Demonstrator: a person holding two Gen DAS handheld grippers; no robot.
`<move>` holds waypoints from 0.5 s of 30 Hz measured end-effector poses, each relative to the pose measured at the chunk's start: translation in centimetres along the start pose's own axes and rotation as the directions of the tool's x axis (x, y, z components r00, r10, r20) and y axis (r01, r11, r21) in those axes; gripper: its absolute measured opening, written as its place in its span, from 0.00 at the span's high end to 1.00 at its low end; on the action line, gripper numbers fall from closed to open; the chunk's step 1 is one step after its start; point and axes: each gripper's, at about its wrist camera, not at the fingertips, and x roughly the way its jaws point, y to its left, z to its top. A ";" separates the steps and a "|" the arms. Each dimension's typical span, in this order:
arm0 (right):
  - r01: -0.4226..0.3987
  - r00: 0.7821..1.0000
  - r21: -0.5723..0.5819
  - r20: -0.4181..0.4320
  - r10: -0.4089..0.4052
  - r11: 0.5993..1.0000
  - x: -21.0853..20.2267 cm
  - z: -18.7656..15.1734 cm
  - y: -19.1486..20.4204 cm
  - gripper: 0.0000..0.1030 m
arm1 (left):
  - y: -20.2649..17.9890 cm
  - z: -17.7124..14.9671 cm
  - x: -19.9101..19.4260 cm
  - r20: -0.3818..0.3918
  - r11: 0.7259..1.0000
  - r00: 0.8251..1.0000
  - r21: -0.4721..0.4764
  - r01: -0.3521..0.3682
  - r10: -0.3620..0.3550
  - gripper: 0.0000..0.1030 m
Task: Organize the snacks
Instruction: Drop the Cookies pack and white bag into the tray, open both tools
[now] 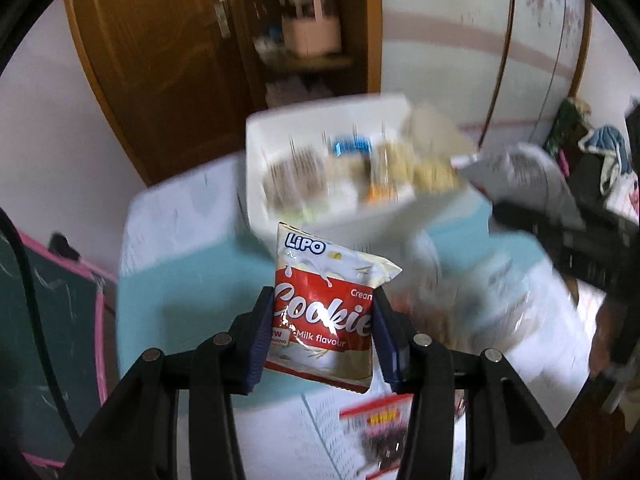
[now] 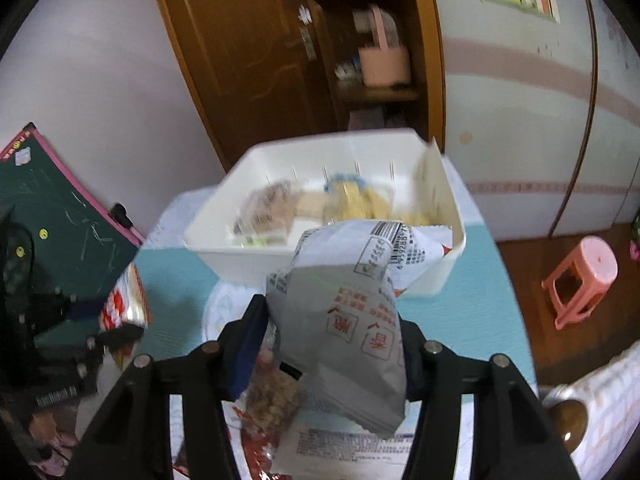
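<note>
Between the left gripper's (image 1: pixel 323 330) clamped jaws, red-and-white Lipo cookie packet (image 1: pixel 328 312), upright above the teal table (image 1: pixel 192 280), right gripper (image 2: pixel 332 344) closed on grey snack bag (image 2: pixel 344 320), white bin (image 2: pixel 224 236) of snacks behind.

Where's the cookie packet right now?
In the left wrist view, the cookie packet is clamped in the left tool, lifted above the table, just short of the white bin.
</note>
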 end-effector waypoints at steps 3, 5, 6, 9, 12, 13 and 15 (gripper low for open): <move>0.004 0.998 -0.021 0.057 -0.003 1.000 -1.3 2.1 0.7 0.47 | 0.1 3.0 -1.4 0.058 1.000 0.998 -0.005 -0.015 0.015 0.57; 0.011 0.995 -0.036 0.095 -0.007 0.999 -2.0 3.8 1.2 0.47 | 0.1 5.1 -2.0 0.094 1.000 0.995 -0.003 -0.027 0.027 0.57; 0.013 0.994 -0.042 0.106 -0.008 0.999 -2.2 4.4 1.3 0.47 | 0.1 5.9 -2.2 0.108 0.999 0.994 0.000 -0.032 0.032 0.57; 0.031 0.988 -0.056 0.152 -0.022 0.998 -2.7 7.2 1.8 0.46 | 0.0 8.9 -2.6 0.166 0.999 0.985 -0.001 -0.052 0.052 0.57; 0.049 0.980 -0.062 0.195 -0.036 0.997 -2.8 9.9 2.1 0.46 | 0.1 11.3 -2.5 0.204 0.998 0.977 -0.013 -0.062 0.064 0.57; 0.053 0.978 -0.064 0.205 -0.039 0.997 -2.7 10.7 2.1 0.46 | 0.2 12.2 -2.2 0.215 0.997 0.974 -0.021 -0.067 0.070 0.57; 0.067 0.973 -0.069 0.227 -0.050 0.995 -2.3 12.1 2.2 0.46 | 0.3 13.4 -1.6 0.218 0.997 0.973 -0.035 -0.070 0.076 0.57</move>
